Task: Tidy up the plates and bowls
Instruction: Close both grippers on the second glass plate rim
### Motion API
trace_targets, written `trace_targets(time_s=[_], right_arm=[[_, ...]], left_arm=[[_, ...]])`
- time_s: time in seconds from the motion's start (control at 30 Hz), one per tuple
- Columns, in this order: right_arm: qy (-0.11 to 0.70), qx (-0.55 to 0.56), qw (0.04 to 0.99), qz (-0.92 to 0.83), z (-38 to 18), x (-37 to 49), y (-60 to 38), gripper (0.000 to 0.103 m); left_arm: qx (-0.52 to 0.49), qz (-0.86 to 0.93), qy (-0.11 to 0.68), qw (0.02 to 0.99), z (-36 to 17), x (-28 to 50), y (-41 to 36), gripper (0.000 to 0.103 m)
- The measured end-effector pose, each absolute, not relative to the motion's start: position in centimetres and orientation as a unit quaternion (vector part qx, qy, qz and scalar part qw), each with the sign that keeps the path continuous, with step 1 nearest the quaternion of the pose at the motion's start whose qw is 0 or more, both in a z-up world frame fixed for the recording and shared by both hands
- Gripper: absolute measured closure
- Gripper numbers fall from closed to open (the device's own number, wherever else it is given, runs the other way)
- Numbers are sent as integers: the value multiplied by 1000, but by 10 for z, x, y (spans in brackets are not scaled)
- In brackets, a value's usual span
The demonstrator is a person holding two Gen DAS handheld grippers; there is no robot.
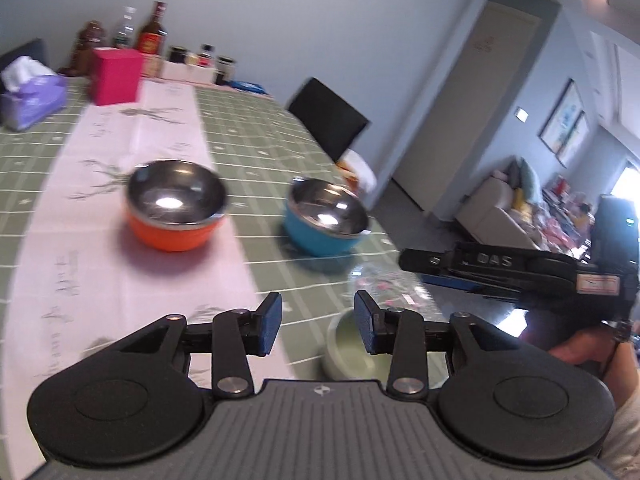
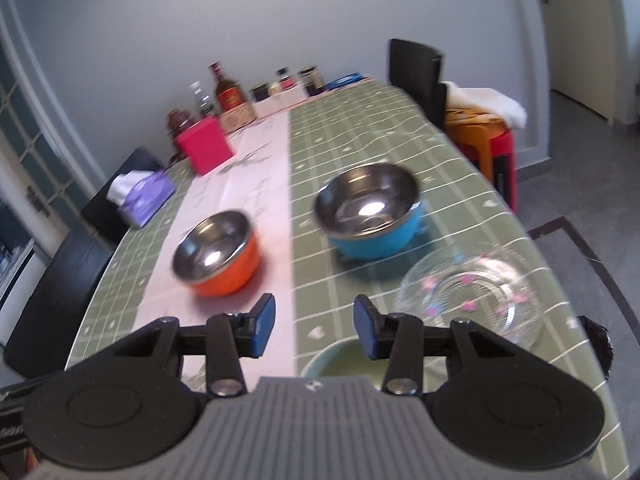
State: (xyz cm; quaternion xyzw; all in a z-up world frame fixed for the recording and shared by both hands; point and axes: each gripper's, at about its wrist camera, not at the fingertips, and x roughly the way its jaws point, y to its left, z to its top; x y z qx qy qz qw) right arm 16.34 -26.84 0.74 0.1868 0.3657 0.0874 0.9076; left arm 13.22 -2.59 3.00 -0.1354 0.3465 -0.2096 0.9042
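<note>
Orange bowl (image 1: 174,210) (image 2: 216,254): steel-lined, orange outer shell, stood upright on the pink runner (image 1: 132,152) at left of centre in both views. Empty.

Blue bowl (image 1: 326,218) (image 2: 370,212): same make, blue shell, steel lining, upright on the green checked cloth of the counter (image 1: 256,136), right of the orange bowl and apart from it. Empty.

Glass bowl (image 2: 468,298): clear, printed with small pink flowers, at lower right of the right wrist view, near the blue bowl.

Pale green bowl (image 1: 352,348) (image 2: 340,362): glazed, at bottom centre of both views, partly hidden behind the gripper bodies.

Left gripper (image 1: 318,322): jaws stood apart, blue pads facing, holding nothing, above the counter.

Right gripper (image 2: 315,325): jaws likewise apart and unloaded. Its black body appeared at mid right of the left wrist view, lettered "DAS".

Upper left, both views: pink box (image 1: 116,74), purple tissue pack (image 1: 30,98), red-labelled bottle (image 1: 154,30); label wording too blurred to read.
</note>
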Motion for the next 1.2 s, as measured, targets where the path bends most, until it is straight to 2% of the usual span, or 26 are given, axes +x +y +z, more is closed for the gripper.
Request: trace_targets(time_s=[0.07, 0.43, 0.6, 0.73, 1.2], right_arm=[[372, 208, 902, 66, 3, 175, -287, 60], [422, 267, 866, -41, -46, 206, -372, 60], [451, 326, 829, -62, -74, 208, -400, 60], [462, 344, 815, -68, -85, 207, -405, 60], [478, 362, 797, -73, -98, 210, -406, 82]], left_arm=[[-136, -242, 358, 891, 27, 146, -47, 55], [-83, -287, 431, 852, -5, 219, -125, 55], [-63, -274, 458, 843, -29, 251, -133, 56], [-75, -260, 478, 836, -48, 271, -127, 60], [-86, -271, 511, 812, -74, 292, -136, 71]])
